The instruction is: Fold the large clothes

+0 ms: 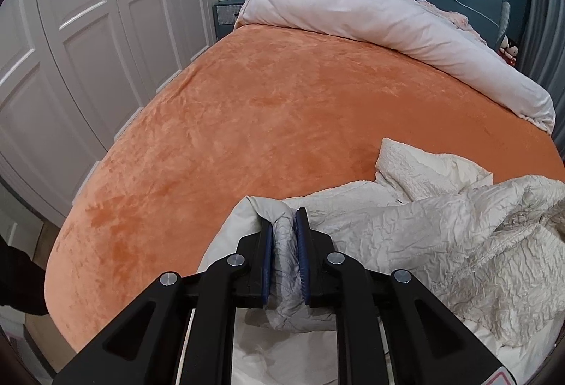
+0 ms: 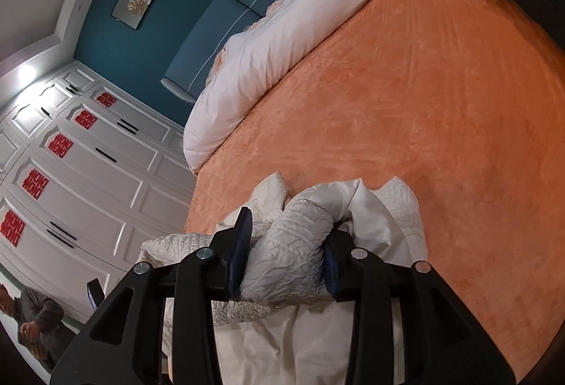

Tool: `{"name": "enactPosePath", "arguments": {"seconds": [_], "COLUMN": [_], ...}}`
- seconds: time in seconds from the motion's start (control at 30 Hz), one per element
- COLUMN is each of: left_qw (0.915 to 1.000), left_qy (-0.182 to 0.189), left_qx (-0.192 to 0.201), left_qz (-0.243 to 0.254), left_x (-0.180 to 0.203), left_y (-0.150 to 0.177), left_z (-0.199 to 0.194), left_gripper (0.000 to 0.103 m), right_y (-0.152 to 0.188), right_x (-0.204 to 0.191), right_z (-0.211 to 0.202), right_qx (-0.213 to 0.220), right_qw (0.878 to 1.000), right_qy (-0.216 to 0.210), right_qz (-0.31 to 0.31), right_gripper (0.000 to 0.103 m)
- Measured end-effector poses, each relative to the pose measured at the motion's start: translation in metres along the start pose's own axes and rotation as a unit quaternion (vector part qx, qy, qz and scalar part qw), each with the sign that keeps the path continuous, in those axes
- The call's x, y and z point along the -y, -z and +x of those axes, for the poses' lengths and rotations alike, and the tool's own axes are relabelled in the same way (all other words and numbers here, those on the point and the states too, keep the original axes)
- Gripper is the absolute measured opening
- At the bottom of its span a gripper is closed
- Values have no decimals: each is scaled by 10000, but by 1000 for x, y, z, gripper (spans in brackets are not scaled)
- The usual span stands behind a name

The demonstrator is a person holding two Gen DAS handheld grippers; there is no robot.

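**Tongs on a crinkled cream garment**

Left tongs (image 1: 285,252) pinch a bunched fold of the crinkled cream garment (image 1: 441,244), which lies heaped on the near end of the orange bed (image 1: 265,109). Right tongs (image 2: 287,256) straddle a thick roll of it; whether their pads press, I cannot tell. It looks soft, light and limp, probably slippery-lined: better taken at seams or corners than mid-bunch.

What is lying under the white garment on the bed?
The garment lies on the orange bedspread, which shows all around it. Whatever is beneath the crumpled folds is covered.
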State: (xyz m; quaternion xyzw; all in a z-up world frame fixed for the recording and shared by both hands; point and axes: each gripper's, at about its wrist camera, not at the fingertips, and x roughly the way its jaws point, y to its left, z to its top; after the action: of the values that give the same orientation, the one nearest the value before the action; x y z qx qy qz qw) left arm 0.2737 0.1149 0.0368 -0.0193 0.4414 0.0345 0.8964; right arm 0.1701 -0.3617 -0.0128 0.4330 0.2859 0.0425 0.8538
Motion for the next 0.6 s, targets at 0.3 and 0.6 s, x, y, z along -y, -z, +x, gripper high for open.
{"name": "enactPosePath", "arguments": {"seconds": [0.3, 0.6], "left_qw": [9968, 9893], "left_qy": [547, -158], "left_qx": [138, 1413], "left_qz": [-562, -322], "left_x": [-35, -52], "left_y": [-13, -19], "left_z": [-35, -119], "left_gripper": [19, 20], "right_y": [-15, -24], "right_x": [1, -34], "right_z": [-26, -97], "right_qx": [120, 1282], "right_qw": [9979, 9901], "right_qy": [-496, -520], "right_qz": [388, -222], "right_gripper": [42, 53]}}
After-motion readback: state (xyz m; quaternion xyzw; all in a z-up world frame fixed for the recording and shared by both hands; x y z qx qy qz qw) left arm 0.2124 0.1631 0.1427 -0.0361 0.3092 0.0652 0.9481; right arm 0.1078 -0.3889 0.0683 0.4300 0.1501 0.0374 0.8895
